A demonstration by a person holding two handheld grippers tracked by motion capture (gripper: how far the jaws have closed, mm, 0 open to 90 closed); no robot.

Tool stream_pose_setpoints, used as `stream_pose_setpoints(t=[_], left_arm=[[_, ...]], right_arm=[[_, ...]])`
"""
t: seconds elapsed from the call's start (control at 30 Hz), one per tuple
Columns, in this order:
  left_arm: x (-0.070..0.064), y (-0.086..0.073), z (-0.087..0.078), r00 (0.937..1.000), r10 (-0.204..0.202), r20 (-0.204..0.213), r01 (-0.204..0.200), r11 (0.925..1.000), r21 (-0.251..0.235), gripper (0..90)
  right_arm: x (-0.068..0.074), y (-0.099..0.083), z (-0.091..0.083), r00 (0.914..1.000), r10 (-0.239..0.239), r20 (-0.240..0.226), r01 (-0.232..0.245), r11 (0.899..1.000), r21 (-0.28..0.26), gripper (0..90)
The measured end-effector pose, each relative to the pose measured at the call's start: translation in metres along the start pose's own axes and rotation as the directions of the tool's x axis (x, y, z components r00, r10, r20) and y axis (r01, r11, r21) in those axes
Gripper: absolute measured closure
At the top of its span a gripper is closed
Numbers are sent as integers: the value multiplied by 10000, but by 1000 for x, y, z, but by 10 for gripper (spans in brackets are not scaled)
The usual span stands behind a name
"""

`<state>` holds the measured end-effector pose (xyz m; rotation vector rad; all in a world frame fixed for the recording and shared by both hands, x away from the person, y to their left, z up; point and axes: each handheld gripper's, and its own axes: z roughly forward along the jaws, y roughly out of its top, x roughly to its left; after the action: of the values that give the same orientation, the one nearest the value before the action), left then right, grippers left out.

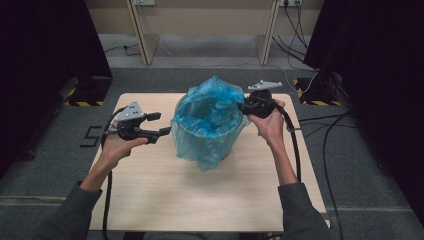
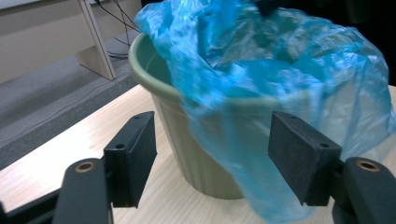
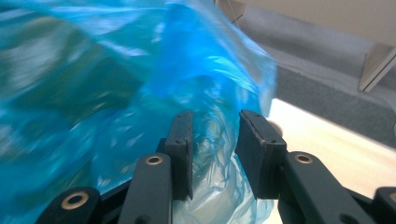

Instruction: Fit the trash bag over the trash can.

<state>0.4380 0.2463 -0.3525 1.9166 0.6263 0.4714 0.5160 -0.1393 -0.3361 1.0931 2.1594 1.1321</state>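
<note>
**bag half-seated on bin; right gripper at the film, left gripper standing off**

high view: the green bin (image 1: pixel 226 148) stands at table (image 1: pixel 150 200) centre with the blue bag (image 1: pixel 207 117) draped over its mouth and hanging down the near side. the right gripper (image 1: pixel 244 106) sits at the bag's 3 o'clock edge, touching the film. the left gripper (image 1: pixel 161 123) is at 9 o'clock, near but apart, jaws spread wide and pointing at the bin. the right hand is the nearer one.

left gripper view: the bin (image 2: pixel 187 163) lies dead ahead at 12 o'clock, between the open jaws' line but beyond them. its rim is bare at 10 o'clock; the bag (image 2: pixel 280 93) covers the rest and sags down the wall towards 5 o'clock.

right gripper view: the jaws stand narrowly apart with a fold of bag (image 3: pixel 140 84) between them; whether they pinch it cannot be told. blur hides the rim.

judgement: the next move turns on drawing film towards the bare rim. nothing else obstructs.
</note>
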Motion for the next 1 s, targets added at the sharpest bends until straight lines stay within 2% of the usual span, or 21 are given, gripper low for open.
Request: stream_pose_setpoints(t=[0.1,0.13,0.17,0.2,0.27,0.37,0.43,0.5,0.57,0.63,0.67,0.73,0.83,0.9,1.0], left_arm=[[-2,5,2,10000,84,52,-83,9999,-55,314],[-2,6,2,10000,72,50,-72,9999,-72,312],[-2,8,2,10000,65,36,-64,9999,-110,310],[-2,9,2,10000,70,27,-70,9999,-139,307],[-1,12,3,10000,93,-10,-93,9998,-149,303],[-2,16,5,9999,96,-46,-97,9998,-168,298],[-2,21,9,9998,159,-105,-161,9997,-166,296],[0,27,14,9996,127,-243,-131,9997,-183,291],[1,32,19,9994,151,-319,-157,9997,-178,281],[3,40,24,9992,169,-358,-177,9996,-241,275],[3,43,27,9991,164,-386,-174,9995,-261,273],[4,51,33,9990,167,-414,-178,9995,-251,266],[2,62,43,9994,-59,-326,35,9974,-724,249],[-3,68,54,9994,104,-341,-127,9976,-679,247],[-9,74,72,9997,153,-205,-155,9999,-69,255]], right_arm=[[-5,8,6,10000,-64,68,64,10000,76,580],[-4,10,3,9996,5,298,-6,10000,40,504],[-1,11,-1,9988,101,476,-100,9999,-13,463],[5,12,-9,9970,135,767,-132,9999,-36,420],[18,11,-23,9943,264,1038,-252,9996,-128,363],[35,2,-37,9960,385,806,-370,9991,-203,336],[45,-7,-40,9968,301,734,-298,9995,-63,344],[48,-13,-39,9973,228,692,-234,9997,77,389],[43,-18,-35,9972,152,737,-171,9995,247,472],[37,-19,-34,9970,223,735,-235,9996,162,529],[33,-19,-34,9977,339,586,-344,9994,81,560],[27,-17,-32,9982,387,466,-390,9992,52,577],[17,-11,-25,9979,279,577,-277,9996,-49,595],[13,-9,-19,9984,279,491,-276,9996,-69,596],[9,-7,-10,9989,220,425,-219,9998,-18,578]])
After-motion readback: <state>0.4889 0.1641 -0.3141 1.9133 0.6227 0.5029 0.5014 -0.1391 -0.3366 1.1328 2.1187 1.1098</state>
